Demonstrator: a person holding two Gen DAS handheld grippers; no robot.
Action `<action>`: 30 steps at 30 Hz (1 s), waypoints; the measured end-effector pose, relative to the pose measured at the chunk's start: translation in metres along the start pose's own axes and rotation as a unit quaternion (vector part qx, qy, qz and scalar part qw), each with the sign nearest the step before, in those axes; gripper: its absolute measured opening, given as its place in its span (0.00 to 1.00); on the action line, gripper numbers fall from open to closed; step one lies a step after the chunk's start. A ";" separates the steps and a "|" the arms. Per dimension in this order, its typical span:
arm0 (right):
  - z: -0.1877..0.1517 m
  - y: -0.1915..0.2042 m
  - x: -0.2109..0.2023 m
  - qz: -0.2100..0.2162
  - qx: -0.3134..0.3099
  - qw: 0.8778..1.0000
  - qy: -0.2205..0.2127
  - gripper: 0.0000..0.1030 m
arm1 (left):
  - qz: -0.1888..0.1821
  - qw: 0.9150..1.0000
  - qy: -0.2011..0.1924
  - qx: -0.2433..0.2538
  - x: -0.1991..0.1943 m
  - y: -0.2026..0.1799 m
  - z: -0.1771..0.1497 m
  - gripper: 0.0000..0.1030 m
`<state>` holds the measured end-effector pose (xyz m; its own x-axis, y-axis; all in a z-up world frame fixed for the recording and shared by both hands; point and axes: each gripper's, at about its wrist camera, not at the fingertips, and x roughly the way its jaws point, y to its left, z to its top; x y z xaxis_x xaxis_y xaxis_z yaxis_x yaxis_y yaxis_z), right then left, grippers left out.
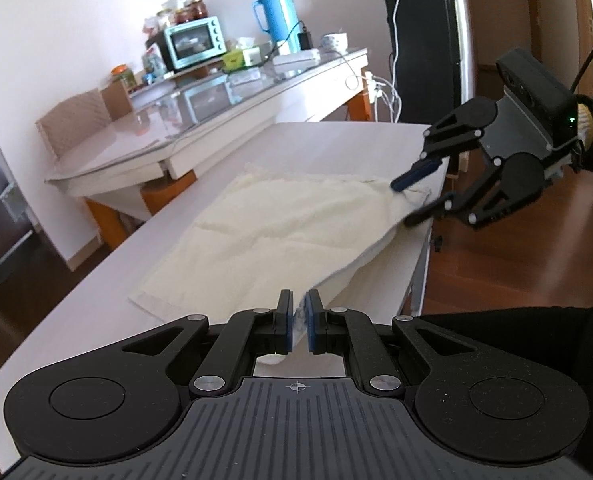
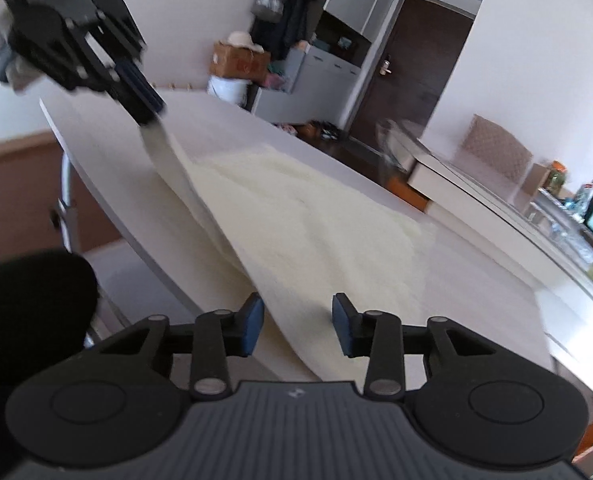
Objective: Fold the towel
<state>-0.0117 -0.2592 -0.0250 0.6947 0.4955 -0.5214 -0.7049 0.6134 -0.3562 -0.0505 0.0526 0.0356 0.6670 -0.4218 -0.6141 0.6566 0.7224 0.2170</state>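
A cream towel lies spread on a white table. Its near edge is raised off the tabletop. My left gripper is shut on one near corner of the towel. In the right wrist view that gripper holds its corner up at the upper left, and the cloth hangs taut from it. My right gripper stands at the towel's other near corner by the table's right edge. Its jaws are apart around the cloth. In its own view the right gripper has the towel's edge between its blue pads, which do not press on it.
A second, glass-topped table behind carries a teal toaster oven, a blue thermos and small items. A black cabinet stands at the back right. Wooden floor drops off past the table's right edge. A dark sleeve is at lower left.
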 end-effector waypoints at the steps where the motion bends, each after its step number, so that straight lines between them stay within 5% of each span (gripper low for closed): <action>1: -0.004 -0.003 -0.001 -0.006 -0.006 1.000 0.004 0.39 | -0.001 1.000 0.001 -0.002 0.000 0.000 -0.001 0.07; 7: -0.017 -0.014 -0.010 -0.026 -0.045 0.998 0.021 0.30 | -0.006 1.000 0.014 -0.006 0.003 -0.005 -0.008 0.07; 13: -0.021 -0.005 -0.015 -0.023 -0.111 0.993 0.024 0.06 | -0.015 1.000 0.021 -0.009 0.008 -0.011 -0.013 0.07; 24: 0.002 -0.010 -0.029 -0.044 -0.202 0.978 0.026 0.06 | -0.011 1.000 0.022 -0.005 0.016 -0.030 -0.023 0.07; 30: 0.033 -0.018 -0.024 -0.038 -0.287 0.957 0.024 0.06 | -0.020 0.999 0.026 -0.003 0.015 -0.042 -0.035 0.12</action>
<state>-0.0110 -0.2618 0.0189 0.7491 0.4259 -0.5075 -0.6253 0.2013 -0.7540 -0.0808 0.0349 -0.0091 0.6205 -0.4216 -0.6612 0.6807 0.7083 0.1872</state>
